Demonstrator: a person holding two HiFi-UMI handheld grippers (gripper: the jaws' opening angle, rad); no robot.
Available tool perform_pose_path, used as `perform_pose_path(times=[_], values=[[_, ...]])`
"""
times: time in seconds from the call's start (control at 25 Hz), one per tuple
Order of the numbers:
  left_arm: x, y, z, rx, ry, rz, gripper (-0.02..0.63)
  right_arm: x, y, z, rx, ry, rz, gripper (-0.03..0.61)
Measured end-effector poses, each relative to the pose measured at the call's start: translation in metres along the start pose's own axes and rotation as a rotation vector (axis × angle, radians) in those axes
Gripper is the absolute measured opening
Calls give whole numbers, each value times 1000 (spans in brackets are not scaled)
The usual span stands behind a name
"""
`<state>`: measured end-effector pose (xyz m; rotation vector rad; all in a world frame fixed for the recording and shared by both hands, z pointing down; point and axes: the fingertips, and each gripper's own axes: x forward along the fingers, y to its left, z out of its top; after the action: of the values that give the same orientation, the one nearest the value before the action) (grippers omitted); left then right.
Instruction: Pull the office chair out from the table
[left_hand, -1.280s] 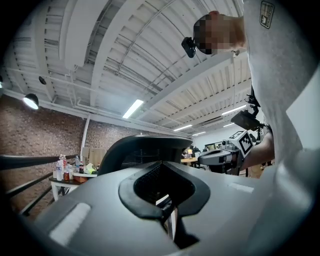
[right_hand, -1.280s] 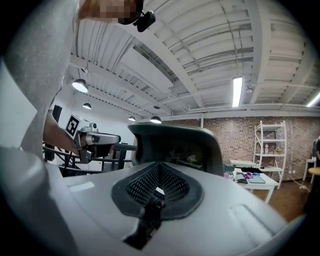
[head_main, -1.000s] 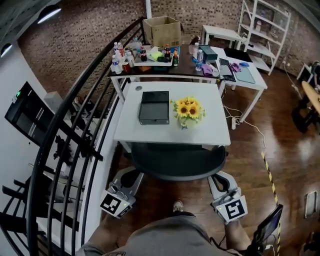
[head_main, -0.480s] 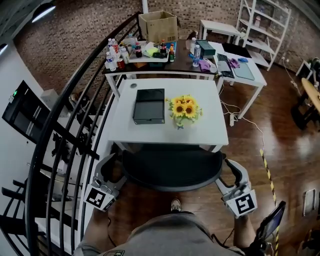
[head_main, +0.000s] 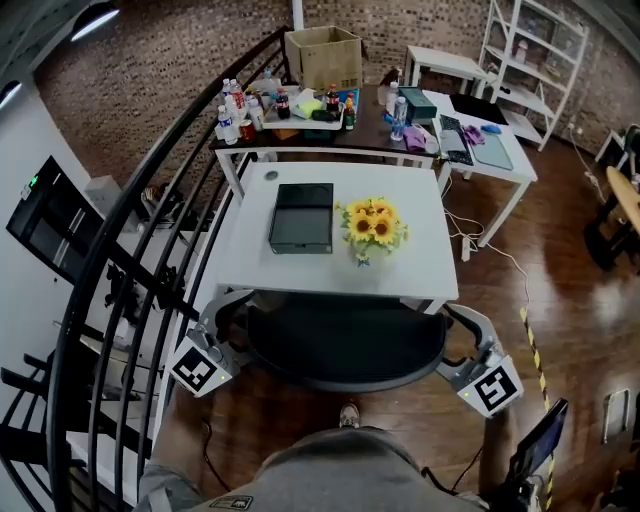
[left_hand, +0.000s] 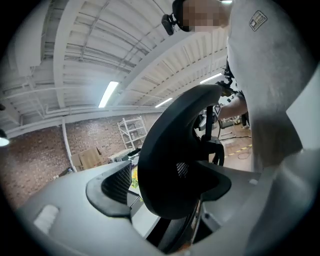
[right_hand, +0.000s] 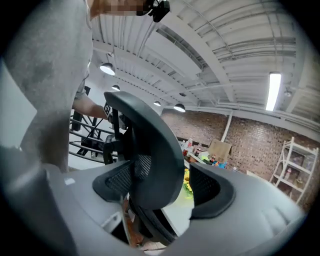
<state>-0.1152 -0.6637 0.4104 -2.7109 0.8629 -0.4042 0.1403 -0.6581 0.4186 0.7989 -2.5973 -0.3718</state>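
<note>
The black office chair (head_main: 345, 345) stands at the near edge of the white table (head_main: 420, 270), its curved back towards me. My left gripper (head_main: 228, 312) is at the left end of that back and my right gripper (head_main: 462, 325) at the right end. Both sets of jaws are opening. In the left gripper view the chair's back rim (left_hand: 172, 160) stands between the wide jaws of the left gripper (left_hand: 165, 195), with a gap to the left pad (left_hand: 114, 186). In the right gripper view the rim (right_hand: 150, 160) likewise sits inside the right gripper (right_hand: 165, 187), apart from the right pad (right_hand: 212, 192).
On the table lie a black box (head_main: 303, 217) and a bunch of sunflowers (head_main: 373, 225). A black stair railing (head_main: 130, 290) runs close along the left. Behind stand a dark table with bottles (head_main: 300, 120) and a white desk (head_main: 480, 150). Wooden floor (head_main: 560, 290) lies to the right.
Both grippers have swung outward from behind the chair's back to its two ends, and their jaws have gone from shut to wide.
</note>
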Motion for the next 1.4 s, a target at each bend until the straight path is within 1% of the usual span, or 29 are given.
perform_pose_path(times=[0.16, 0.36, 0.48, 0.56, 0.64, 0.68, 0.72, 0.84, 0.96, 1.04, 1.24, 1.4], values=[[15, -1, 10, 99, 2, -88, 342, 21, 1, 3, -60, 30, 87, 336], [30, -5, 22, 153, -8, -157, 339, 35, 5, 14, -112, 11, 154, 336], [36, -10, 24, 192, 5, -199, 315, 40, 9, 16, -149, 25, 191, 333], [40, -15, 25, 211, 17, -237, 287, 42, 11, 17, -181, 37, 216, 306], [42, -20, 26, 223, 20, -272, 251, 43, 13, 18, -205, 45, 238, 242], [43, -22, 26, 226, 21, -285, 232, 44, 15, 18, -213, 48, 249, 205], [43, -23, 24, 225, 24, -295, 227, 45, 16, 18, -220, 51, 259, 185], [41, -24, 14, 203, 49, -322, 197, 46, 19, 16, -237, 62, 286, 161], [39, -27, 13, 155, 52, -352, 160, 46, 22, 16, -243, 75, 315, 148], [38, -30, 14, 139, 53, -368, 145, 44, 24, 15, -245, 85, 329, 141], [32, -35, 17, 144, 52, -378, 129, 43, 31, 16, -264, 105, 346, 132], [27, -41, 11, 156, 76, -388, 123, 41, 37, 14, -272, 128, 350, 129]])
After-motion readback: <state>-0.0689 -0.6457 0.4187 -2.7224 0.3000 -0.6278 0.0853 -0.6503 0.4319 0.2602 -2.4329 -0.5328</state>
